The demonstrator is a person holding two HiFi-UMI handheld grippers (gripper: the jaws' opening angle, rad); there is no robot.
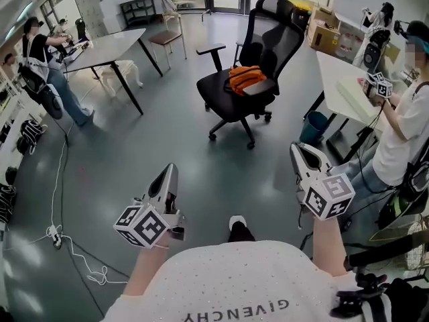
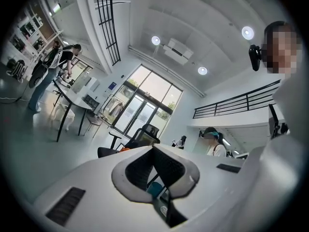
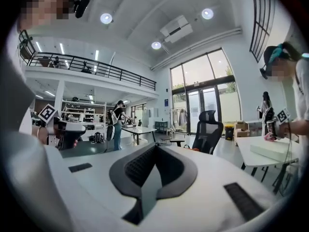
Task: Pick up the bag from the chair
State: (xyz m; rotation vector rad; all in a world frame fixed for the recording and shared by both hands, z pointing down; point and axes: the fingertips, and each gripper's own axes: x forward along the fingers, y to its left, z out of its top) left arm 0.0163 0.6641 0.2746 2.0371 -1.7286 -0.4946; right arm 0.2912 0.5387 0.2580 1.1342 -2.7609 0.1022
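One bag (image 1: 244, 78) on chair (image 1: 224, 106), left gripper (image 1: 171, 169), right gripper (image 1: 295, 147), fingers (image 3: 140, 166) together

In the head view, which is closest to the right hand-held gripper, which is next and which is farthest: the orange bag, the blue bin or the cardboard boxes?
From the right hand-held gripper:
1. Blue bin: just ahead, under the white table.
2. Orange bag: ahead and left, on the black chair.
3. Cardboard boxes: far back, beyond the chair.

A grey table (image 1: 110, 49) stands left, a white table (image 1: 330, 66) right.
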